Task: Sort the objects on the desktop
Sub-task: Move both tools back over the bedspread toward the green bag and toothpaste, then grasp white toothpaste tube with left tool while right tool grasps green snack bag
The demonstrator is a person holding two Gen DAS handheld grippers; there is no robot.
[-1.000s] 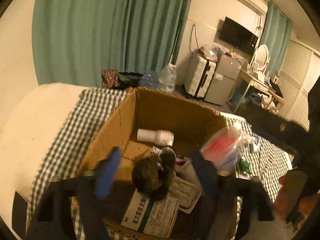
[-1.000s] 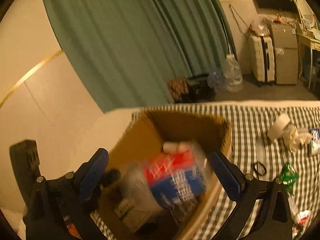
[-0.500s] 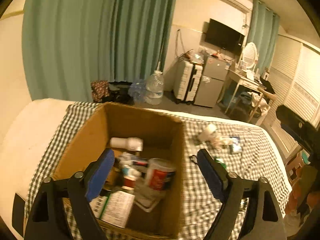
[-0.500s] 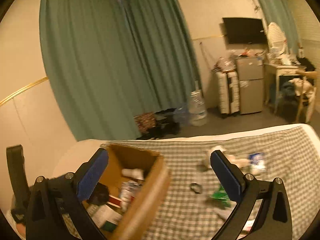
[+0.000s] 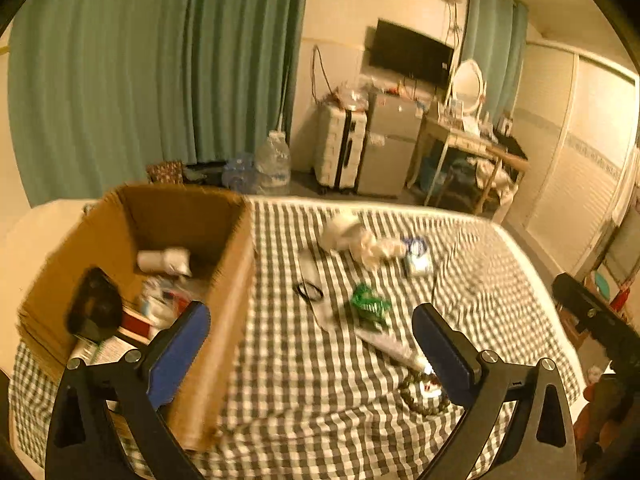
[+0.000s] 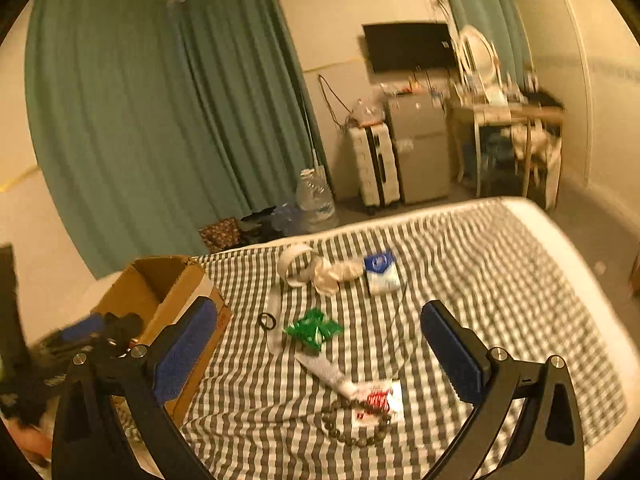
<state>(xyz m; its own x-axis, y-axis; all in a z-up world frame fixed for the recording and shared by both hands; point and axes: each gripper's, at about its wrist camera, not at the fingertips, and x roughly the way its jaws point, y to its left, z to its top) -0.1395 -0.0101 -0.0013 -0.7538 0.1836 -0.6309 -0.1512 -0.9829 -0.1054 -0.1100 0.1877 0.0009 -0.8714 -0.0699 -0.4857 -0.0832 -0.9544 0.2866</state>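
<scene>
Checked bedcover (image 5: 280, 392) | my left claw (image 5: 310, 348) opening, right claw (image 6: 318, 354) apart, both emptied since brown cardboard box (image 5: 224, 280) | green crinkly wrapper (image 6: 314, 330) next

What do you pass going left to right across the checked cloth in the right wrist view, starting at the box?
cardboard box → black ring → green packet → blue and white pack
</scene>
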